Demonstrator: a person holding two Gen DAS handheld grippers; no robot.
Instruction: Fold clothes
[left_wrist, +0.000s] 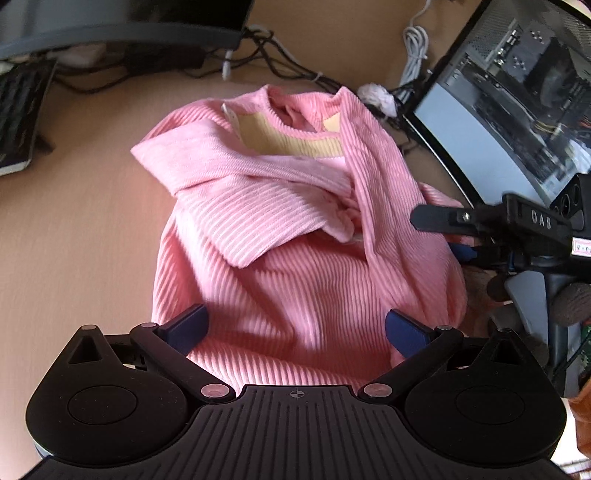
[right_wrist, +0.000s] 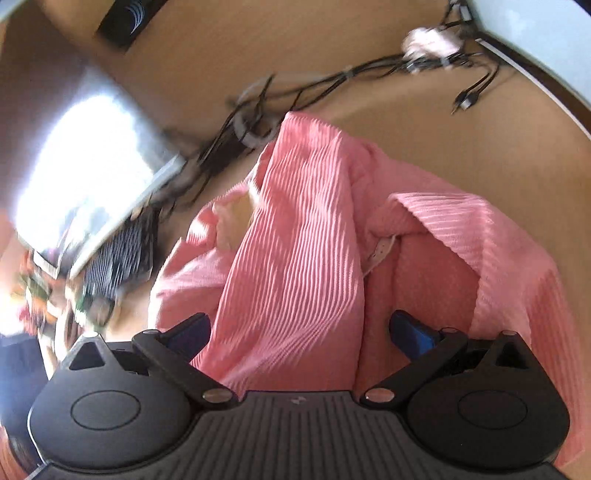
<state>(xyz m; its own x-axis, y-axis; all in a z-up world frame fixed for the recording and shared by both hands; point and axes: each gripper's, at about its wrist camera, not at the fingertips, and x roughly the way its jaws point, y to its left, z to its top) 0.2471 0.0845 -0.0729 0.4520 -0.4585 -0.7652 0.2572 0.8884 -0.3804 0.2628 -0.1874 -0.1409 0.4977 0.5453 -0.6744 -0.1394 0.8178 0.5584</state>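
A pink ribbed sweater (left_wrist: 295, 236) with a yellow inner collar lies on the tan table, both sleeves folded across its chest. My left gripper (left_wrist: 295, 328) is open, its blue pads wide apart over the sweater's lower hem. My right gripper (right_wrist: 299, 328) is open too, its pads wide apart with a fold of the sweater (right_wrist: 295, 258) lying between them. In the left wrist view the right gripper (left_wrist: 439, 236) reaches in from the right at the sweater's right edge.
A bundle of black cables (left_wrist: 280, 62) and a white cable (left_wrist: 415, 48) lie behind the sweater. A computer case (left_wrist: 517, 96) stands at the right, a keyboard (left_wrist: 18, 110) at the left. The tan table (left_wrist: 74, 240) extends left of the sweater.
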